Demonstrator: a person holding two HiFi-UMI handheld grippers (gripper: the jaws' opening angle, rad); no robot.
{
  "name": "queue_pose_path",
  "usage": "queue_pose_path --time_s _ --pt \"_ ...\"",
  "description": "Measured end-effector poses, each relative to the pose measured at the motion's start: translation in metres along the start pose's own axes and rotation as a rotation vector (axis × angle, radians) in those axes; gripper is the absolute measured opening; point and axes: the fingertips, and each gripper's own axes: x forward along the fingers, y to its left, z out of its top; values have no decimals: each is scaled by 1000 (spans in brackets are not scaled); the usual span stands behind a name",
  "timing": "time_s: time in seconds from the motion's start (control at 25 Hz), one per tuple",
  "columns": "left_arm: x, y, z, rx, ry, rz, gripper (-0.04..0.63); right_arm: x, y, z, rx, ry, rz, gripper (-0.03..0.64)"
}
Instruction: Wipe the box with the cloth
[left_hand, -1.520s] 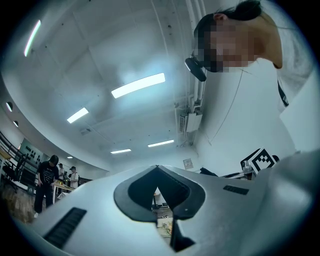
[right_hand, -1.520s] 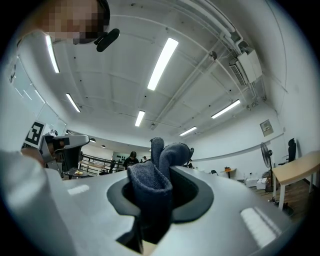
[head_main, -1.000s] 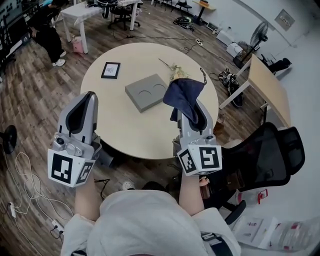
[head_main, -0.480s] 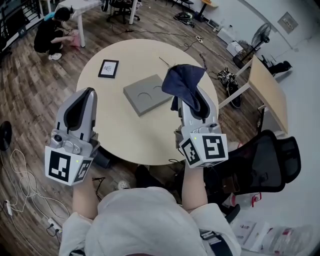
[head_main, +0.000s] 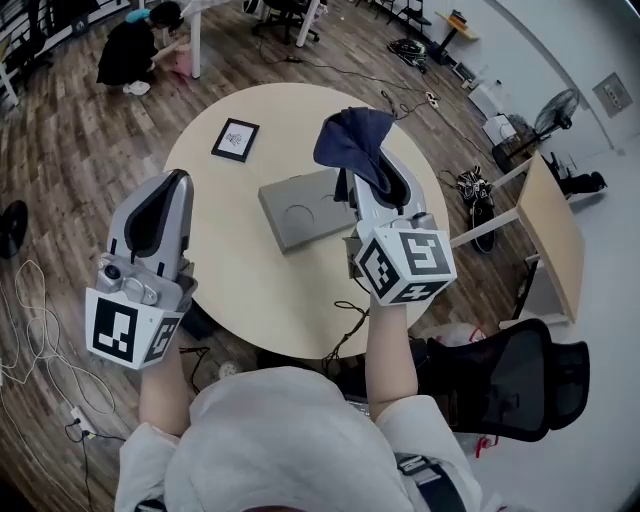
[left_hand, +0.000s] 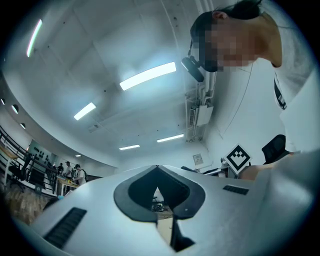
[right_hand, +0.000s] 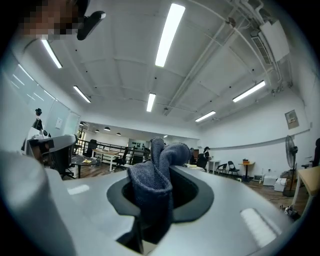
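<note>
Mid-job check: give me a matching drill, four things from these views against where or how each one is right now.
Things:
1. dark blue cloth
2. flat grey box with two round recesses
3. small black-framed picture
4. left gripper

States:
A. jaws together, holding nothing
B. lies flat near the middle of the round beige table
C. clamped in the right gripper's jaws
D. lies near that table's far left edge

Pairs: 1-C, 2-B, 3-D, 4-A.

- No words, brands or numbers are readable.
- White cubes (head_main: 125, 335) (head_main: 405, 265): only black-and-white square marker patterns.
- Small black-framed card (head_main: 235, 139) on the round beige worktop (head_main: 230, 265): print too small to read.
</note>
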Motion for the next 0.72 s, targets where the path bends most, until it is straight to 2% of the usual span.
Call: queue_pose_path --time_s 0.36,0.72 --pt "13 19 -36 10 75 130 3 61 -8 -126 99 253 106 98" --pt "9 36 -68 10 162 227 3 105 11 -234 147 465 195 101"
